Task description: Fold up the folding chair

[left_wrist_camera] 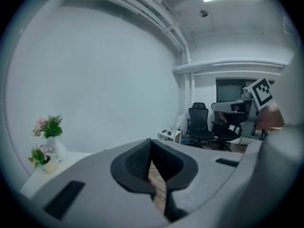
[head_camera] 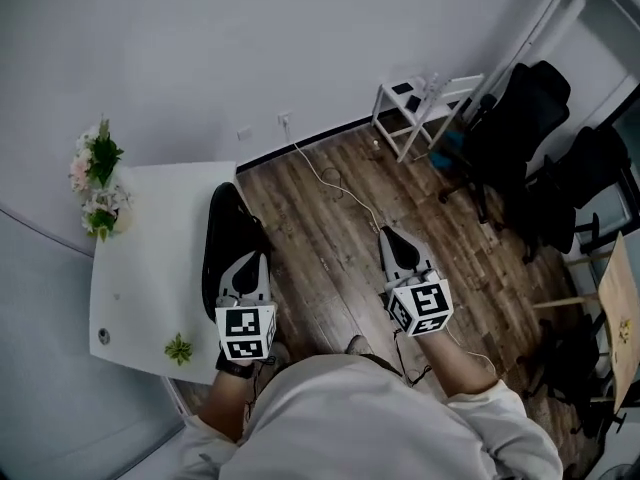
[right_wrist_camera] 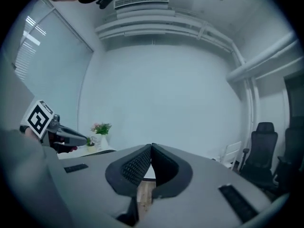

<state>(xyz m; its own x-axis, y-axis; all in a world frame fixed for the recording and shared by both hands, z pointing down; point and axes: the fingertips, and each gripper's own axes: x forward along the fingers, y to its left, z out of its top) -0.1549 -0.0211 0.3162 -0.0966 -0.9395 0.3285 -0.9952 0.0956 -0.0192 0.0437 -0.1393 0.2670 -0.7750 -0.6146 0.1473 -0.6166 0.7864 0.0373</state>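
Beside the right edge of the white rectangular surface (head_camera: 150, 268), probably the task's thing: a black rounded padded panel (head_camera: 222, 218), standing edge-up and seemingly already flat, though hard to tell. Left claw (left_wrist_camera: 151, 148) clenched on nothing; right claw (right_wrist_camera: 151, 148) likewise clenched and empty, above the brown wood floor (head_camera: 320, 238). Likely stiff, fairly heavy, pinch-prone at hinges; best gripped by the top rail, kept upright.
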